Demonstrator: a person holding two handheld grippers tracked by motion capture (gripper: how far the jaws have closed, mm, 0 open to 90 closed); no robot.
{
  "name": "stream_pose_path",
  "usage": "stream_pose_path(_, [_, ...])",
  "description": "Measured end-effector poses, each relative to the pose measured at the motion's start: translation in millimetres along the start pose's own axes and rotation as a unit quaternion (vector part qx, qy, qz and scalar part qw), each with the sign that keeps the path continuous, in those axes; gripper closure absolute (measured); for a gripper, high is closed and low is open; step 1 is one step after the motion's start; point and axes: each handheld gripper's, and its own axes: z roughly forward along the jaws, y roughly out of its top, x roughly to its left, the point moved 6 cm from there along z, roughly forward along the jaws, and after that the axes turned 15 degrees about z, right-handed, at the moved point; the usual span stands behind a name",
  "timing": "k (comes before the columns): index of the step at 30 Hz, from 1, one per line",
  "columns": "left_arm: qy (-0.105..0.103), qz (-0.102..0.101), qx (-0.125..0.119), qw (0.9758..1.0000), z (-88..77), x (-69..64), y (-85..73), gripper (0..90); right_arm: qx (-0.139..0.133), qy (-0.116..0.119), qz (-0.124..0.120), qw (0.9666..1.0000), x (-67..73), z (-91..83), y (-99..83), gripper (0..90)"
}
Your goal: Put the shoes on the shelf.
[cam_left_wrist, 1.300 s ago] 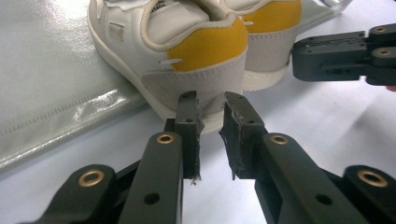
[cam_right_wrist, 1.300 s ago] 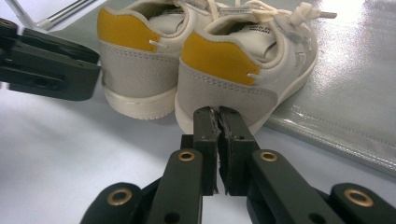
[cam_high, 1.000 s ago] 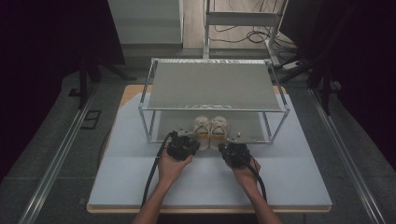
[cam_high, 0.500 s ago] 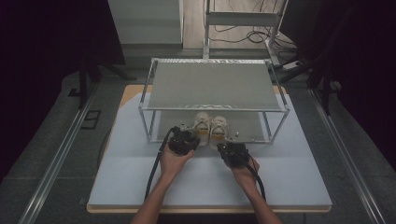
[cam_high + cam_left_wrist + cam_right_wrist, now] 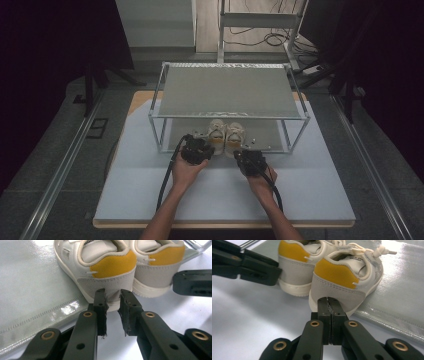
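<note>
Shoes (image 5: 226,137) sit heels-first just ahead of both claws: left claw (image 5: 113,298) slightly parted, right claw (image 5: 329,305) clenched empty at its heel.

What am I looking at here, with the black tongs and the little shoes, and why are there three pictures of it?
A person sits at a table with a hand-held two-jaw gripper in each hand. The high view comes from a fixed camera above the table: the left gripper and the right gripper point at a pair of small cream shoes with yellow heels, standing side by side at the front edge of a metal rack's lower shelf. The other two pictures come from cameras riding on the grippers. In the left gripper view, the jaws stand slightly apart just behind the heel of the left shoe. In the right gripper view, the jaws are pressed together at the heel of the right shoe. Neither shoe is held.
</note>
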Motion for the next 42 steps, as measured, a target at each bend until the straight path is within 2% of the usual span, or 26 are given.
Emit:
stream_pose_path(7, [0.000,-0.004,-0.002,1.0000,0.6,0.1,0.7,76.4,-0.006,-0.019,0.002,0.9998,-5.9,10.2,11.2,88.9])
stream_pose_path(12, [0.004,-0.005,-0.006,1.0000,4.1,2.9,2.8,77.8,-0.003,-0.022,0.012,0.9997,-10.2,22.5,13.6,88.9])
stream_pose_path(13, [0.002,-0.011,-0.008,0.9999,4.9,2.7,3.4,78.1,-0.003,-0.020,0.014,0.9997,-10.1,23.9,12.7,88.7])
stream_pose_path(15, [0.003,-0.001,-0.008,1.0000,6.3,5.0,4.9,78.0,-0.005,-0.022,0.015,0.9996,-9.2,24.1,12.0,88.4])
stream_pose_path(16, [0.005,-0.014,-0.008,0.9998,7.4,3.6,5.5,78.0,-0.002,-0.021,0.014,0.9997,-8.8,24.4,11.5,88.3])
stream_pose_path(17, [0.005,0.005,-0.008,0.9999,7.9,6.6,6.0,77.8,0.002,-0.020,0.013,0.9997,-8.6,25.4,10.1,88.3])
stream_pose_path(21, [0.010,0.012,-0.007,0.9998,8.9,10.8,7.9,77.3,0.010,-0.019,0.016,0.9996,-9.1,27.8,6.3,88.4])
stream_pose_path(22, [0.013,0.009,-0.008,0.9998,9.3,11.6,8.2,76.9,0.010,-0.019,0.015,0.9996,-9.1,27.8,6.4,88.4])
stream_pose_path(23, [0.014,0.016,-0.009,0.9997,9.9,14.3,8.4,76.9,0.010,-0.019,0.015,0.9997,-9.0,27.8,6.6,88.4])
stream_pose_path(29, [0.014,-0.001,-0.020,0.9997,18.3,19.1,8.0,76.7,0.009,-0.017,0.015,0.9997,-9.6,28.9,7.5,88.4])
stream_pose_path(35, [0.015,0.001,-0.020,0.9997,20.5,18.6,8.1,76.6,0.009,-0.020,0.013,0.9997,-9.7,29.7,8.4,88.6])
stream_pose_path(40, [0.015,-0.001,-0.022,0.9997,22.3,18.7,8.7,76.4,0.007,-0.029,0.021,0.9993,-18.0,34.6,12.4,88.6])
stream_pose_path(42, [0.016,-0.012,-0.023,0.9995,24.1,18.1,9.1,76.4,0.008,-0.032,0.022,0.9992,-21.4,37.4,12.9,88.5])
